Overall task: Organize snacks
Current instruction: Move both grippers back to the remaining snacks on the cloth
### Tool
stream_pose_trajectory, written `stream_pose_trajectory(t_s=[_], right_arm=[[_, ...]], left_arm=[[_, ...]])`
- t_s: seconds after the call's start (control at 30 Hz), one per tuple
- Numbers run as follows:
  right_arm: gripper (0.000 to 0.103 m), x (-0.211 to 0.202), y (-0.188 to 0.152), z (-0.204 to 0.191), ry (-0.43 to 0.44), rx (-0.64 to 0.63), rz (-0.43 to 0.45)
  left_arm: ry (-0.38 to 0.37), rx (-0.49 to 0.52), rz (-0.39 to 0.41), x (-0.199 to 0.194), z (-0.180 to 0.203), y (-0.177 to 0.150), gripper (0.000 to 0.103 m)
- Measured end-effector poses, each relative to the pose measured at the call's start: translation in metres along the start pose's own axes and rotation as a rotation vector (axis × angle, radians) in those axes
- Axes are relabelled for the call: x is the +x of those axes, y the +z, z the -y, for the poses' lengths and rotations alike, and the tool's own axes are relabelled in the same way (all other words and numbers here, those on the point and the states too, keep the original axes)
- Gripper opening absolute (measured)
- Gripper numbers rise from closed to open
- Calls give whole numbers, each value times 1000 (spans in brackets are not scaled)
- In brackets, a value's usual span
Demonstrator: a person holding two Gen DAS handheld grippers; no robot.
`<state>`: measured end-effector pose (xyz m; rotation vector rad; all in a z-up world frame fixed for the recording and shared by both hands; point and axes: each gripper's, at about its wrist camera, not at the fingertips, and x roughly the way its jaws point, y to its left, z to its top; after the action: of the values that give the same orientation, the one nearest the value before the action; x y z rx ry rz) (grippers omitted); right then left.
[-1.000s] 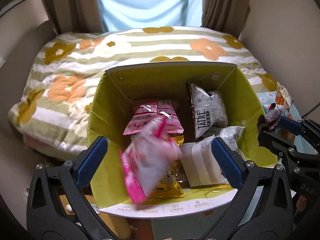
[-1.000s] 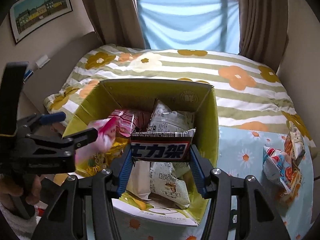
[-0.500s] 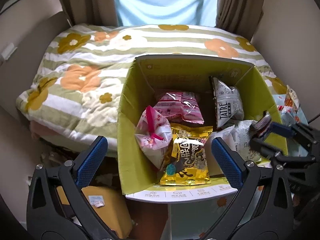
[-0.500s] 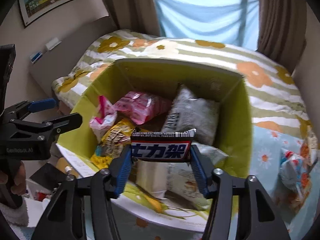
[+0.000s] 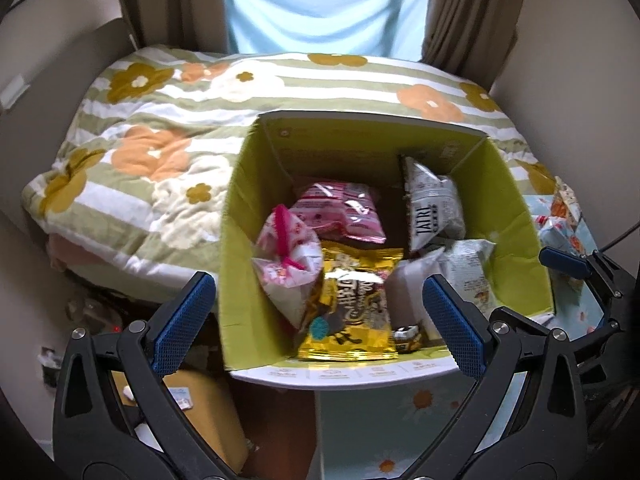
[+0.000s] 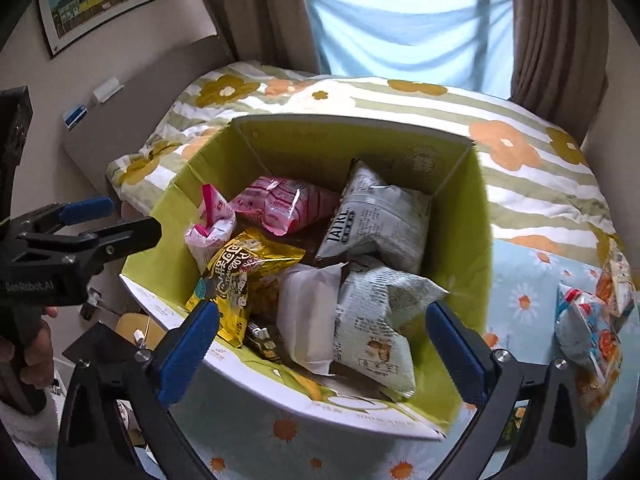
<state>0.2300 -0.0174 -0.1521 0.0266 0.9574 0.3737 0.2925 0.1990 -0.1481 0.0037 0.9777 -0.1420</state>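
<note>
A yellow-green cardboard box [image 5: 516, 240] [image 6: 460, 248] stands open on the table and holds several snack packs: a pink pack [image 5: 344, 212] [image 6: 280, 204], a pink-and-white bag [image 5: 284, 264] [image 6: 210, 232], a gold pack [image 5: 352, 308] [image 6: 236, 272], a grey TATRE bag [image 5: 432, 208] [image 6: 376, 224], a white pack [image 6: 308, 312] and a small dark bar [image 5: 408, 338] [image 6: 262, 340]. My left gripper [image 5: 316, 320] [image 6: 116, 220] is open and empty at the box's near left. My right gripper [image 6: 320, 340] [image 5: 560, 260] is open and empty above the box's near edge.
More snack packs [image 6: 592, 328] [image 5: 560, 224] lie on the daisy-print tablecloth [image 6: 516, 280] to the right of the box. A bed with a flowered quilt [image 5: 160, 128] lies behind. A tan box [image 5: 204, 412] sits on the floor at lower left.
My right gripper opened and let go of the blue-and-white bar; a small bar now lies in the box front. The left gripper backed away after the pink-and-white bag dropped in.
</note>
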Motion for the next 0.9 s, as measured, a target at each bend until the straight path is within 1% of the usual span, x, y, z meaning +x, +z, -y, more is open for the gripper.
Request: stream_pose_trajectory(t_s=[0.1, 0.27, 0.47, 0.6, 0.7, 0.8, 0.9], right_arm=[[102, -9, -4, 8, -26, 27, 10], [103, -32, -16, 29, -96, 72, 36], [102, -69, -35, 75, -192, 172, 97], [103, -95, -51, 117, -251, 235, 137], [103, -112, -62, 150, -268, 262, 148], [103, -124, -73, 187, -285, 286, 136], [103, -133, -84, 225, -277, 324, 125]], left_arm=[[-28, 24, 8, 0, 13, 3, 102], [-82, 69, 17, 1, 43, 10, 102], [-137, 130, 29, -2, 94, 18, 102], [-166, 195, 35, -3, 148, 23, 102], [-177, 224, 42, -1, 188, 26, 103], [-192, 240, 37, 5, 232, 31, 102], [-210, 265, 14, 18, 281, 35, 103]])
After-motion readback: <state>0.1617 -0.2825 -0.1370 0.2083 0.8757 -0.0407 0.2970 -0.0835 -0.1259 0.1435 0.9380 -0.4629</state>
